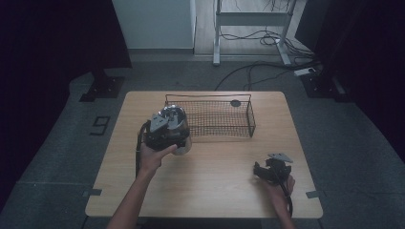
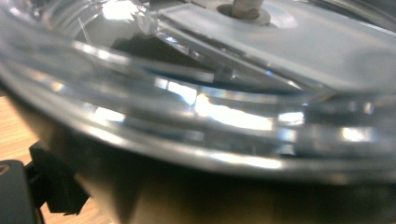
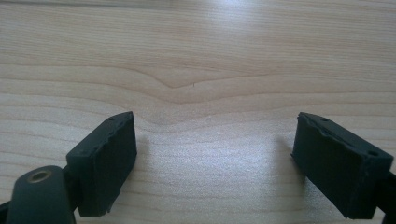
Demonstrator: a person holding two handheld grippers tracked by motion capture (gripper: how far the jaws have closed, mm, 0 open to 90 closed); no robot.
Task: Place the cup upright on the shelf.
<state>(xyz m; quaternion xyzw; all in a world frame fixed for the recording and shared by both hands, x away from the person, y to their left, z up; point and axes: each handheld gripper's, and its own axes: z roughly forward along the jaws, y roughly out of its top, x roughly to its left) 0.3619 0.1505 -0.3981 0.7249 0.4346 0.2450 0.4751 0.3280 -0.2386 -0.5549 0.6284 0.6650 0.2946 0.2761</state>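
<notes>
**Glass lid held at the basket's near corner, right gripper idle on the table**

Over the wooden table (image 1: 215,191), the high view shows the left gripper (image 1: 177,125) raised in the person's left hand (image 1: 155,157), just at the near left corner of the wire basket (image 1: 248,119). A round glass lid (image 1: 175,118) with a shiny rim sits at the gripper's front end, partly over the basket's left end and partly over the table in front of it. A small dark round thing (image 1: 235,103) lies by the basket's far right side; what it is cannot be told. Well apart, near the table's right front edge, the right gripper (image 1: 260,171) rests low on the wood in the right hand (image 1: 282,188), with its grey plate on top.

Close up in the left gripper view, the glass lid (image 2: 224,107) fills nearly everything: curved clear glass, a bright metal rim band across the middle, and a knob stem (image 2: 245,9) at the top edge. One black jaw part shows at the lower left against the rim, and the gripper seems to be pinching the lid by its edge, though the pads themselves are hidden.

Down in the right gripper view, the right gripper (image 3: 215,154) has its two black jaws spread wide, with bare wood grain of the table (image 3: 201,56) between and beyond them and nothing in the gap.
</notes>
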